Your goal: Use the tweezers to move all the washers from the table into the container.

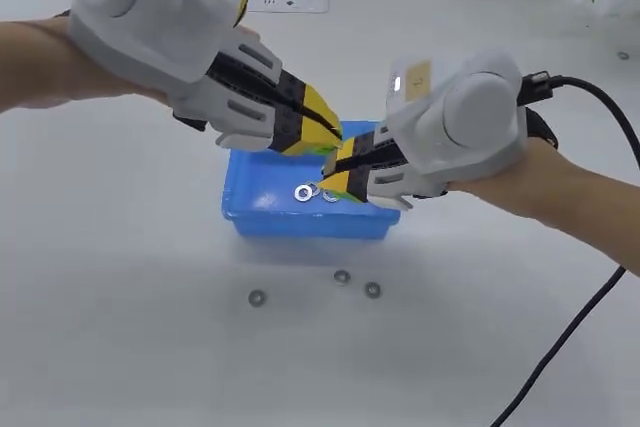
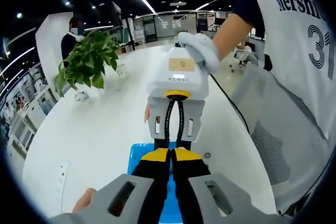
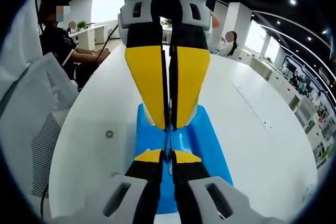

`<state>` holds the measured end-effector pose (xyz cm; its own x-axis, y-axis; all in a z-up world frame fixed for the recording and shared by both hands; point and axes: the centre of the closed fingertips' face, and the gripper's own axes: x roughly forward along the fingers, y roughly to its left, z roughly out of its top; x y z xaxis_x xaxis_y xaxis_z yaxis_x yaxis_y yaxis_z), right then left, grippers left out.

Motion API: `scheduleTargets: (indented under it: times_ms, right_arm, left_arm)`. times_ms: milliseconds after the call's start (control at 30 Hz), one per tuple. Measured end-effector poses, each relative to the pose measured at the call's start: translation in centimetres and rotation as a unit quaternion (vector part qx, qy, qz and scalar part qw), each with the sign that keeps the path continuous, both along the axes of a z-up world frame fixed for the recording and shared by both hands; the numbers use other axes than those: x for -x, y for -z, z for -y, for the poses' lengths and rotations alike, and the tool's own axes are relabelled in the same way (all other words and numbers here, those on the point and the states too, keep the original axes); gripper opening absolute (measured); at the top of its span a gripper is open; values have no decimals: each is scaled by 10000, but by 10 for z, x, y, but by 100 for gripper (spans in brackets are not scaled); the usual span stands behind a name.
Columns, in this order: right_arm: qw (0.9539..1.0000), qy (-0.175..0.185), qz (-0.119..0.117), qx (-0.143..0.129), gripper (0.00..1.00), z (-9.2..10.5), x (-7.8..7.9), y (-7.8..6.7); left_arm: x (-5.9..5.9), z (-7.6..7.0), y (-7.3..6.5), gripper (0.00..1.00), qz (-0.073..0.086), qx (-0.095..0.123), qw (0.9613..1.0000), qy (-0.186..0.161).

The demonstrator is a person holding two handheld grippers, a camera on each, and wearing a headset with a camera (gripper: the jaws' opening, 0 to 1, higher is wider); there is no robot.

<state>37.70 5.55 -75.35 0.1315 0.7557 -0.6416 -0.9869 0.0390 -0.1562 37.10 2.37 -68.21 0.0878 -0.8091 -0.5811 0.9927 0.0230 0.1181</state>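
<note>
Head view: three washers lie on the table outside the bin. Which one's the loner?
The leftmost washer, alone in front of the blue container's left end. The middle washer and the right washer lie close together, off to its right.

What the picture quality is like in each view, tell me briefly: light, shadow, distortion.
Head view: soft even light, a faint shadow below the blue container, loose washers sharp. Left gripper view: strong fisheye bending, ceiling lights as bright streaks. Right gripper view: fisheye too, the left gripper looming oversized.
</note>
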Motion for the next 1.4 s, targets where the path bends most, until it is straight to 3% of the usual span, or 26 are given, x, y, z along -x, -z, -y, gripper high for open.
scheduleTargets:
  times_ms: [367,500,733,1067,1400]
  right_arm:
    - [9993,-215,254,-139,8,-12,21,-22]
    - [9987,-280,337,-245,9,-18,33,-36]
    - [9980,-336,434,-314,9,-27,56,-47]
    - [9973,-509,384,-376,9,-40,96,-41]
    - [9970,-706,176,-280,11,-46,134,-22]
  left_arm:
    - [22,-11,-22,5,62,19,10000,29]
    - [37,-17,-36,5,116,55,9999,21]
    - [60,-30,-49,5,158,14,9998,-87]
    - [102,-44,-43,5,134,-117,9997,-182]
    - [138,-51,-25,5,-85,-113,9991,-401]
